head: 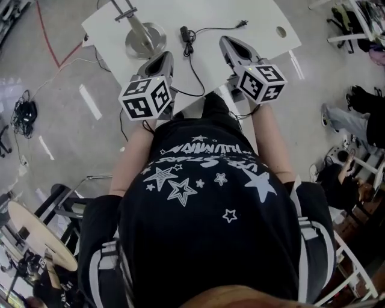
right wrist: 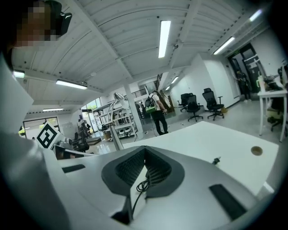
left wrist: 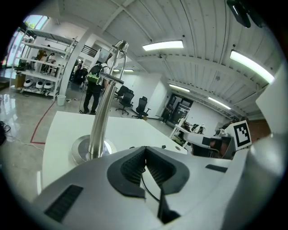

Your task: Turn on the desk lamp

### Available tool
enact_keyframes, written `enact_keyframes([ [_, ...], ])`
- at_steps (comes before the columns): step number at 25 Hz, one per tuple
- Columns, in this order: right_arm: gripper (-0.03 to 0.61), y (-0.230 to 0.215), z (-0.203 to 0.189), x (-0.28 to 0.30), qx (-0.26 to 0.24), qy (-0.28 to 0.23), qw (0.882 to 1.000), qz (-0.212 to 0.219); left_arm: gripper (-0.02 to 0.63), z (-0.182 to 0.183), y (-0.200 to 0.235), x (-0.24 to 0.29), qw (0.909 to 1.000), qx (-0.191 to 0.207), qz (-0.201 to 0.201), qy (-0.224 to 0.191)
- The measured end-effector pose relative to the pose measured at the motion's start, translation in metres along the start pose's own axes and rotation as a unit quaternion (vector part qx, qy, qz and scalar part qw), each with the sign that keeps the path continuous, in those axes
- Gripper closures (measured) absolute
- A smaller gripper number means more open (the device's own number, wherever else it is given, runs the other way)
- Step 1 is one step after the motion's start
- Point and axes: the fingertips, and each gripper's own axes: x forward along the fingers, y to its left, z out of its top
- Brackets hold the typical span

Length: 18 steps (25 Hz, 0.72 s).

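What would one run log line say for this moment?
left gripper: shut, empty, above table edge | right gripper: shut, empty | desk lamp: ahead of left gripper, untouched | cable: lying on table

Silver desk lamp (head: pixel 143 37) w/ round base, pole upright (curved at top), on white table (head: pixel 264 24), far-left corner.

Desk lamp (head: pixel 143 37): head cut off at the head view's top edge. Black cable (head: pixel 187 36): near end hidden behind left gripper (head: pixel 163 57).
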Motion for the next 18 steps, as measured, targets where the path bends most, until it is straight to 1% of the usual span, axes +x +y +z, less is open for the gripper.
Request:
enact_keyframes([
  [3,0.574,-0.01,0.014,0.024,-0.012,0.011,0.999,0.028,0.604,0.006,0.004,0.014,0.9997,-0.01,0.021,0.0],
  [7,0.574,-0.025,0.029,0.05,-0.001,0.021,0.998,0.06,0.603,0.008,0.002,0.024,0.9986,-0.013,0.051,0.001],
  [10,0.574,-0.029,0.027,0.062,-0.001,0.034,0.996,0.081,0.604,0.002,0.003,0.034,0.9974,-0.024,0.068,0.006],
  [14,0.574,-0.042,0.019,0.074,-0.001,0.06,0.993,0.106,0.604,-0.01,0.002,0.054,0.9956,-0.024,0.088,0.018],
  [18,0.574,-0.055,0.019,0.088,-0.004,0.074,0.989,0.127,0.603,-0.021,0.005,0.072,0.9928,-0.03,0.111,0.033],
])
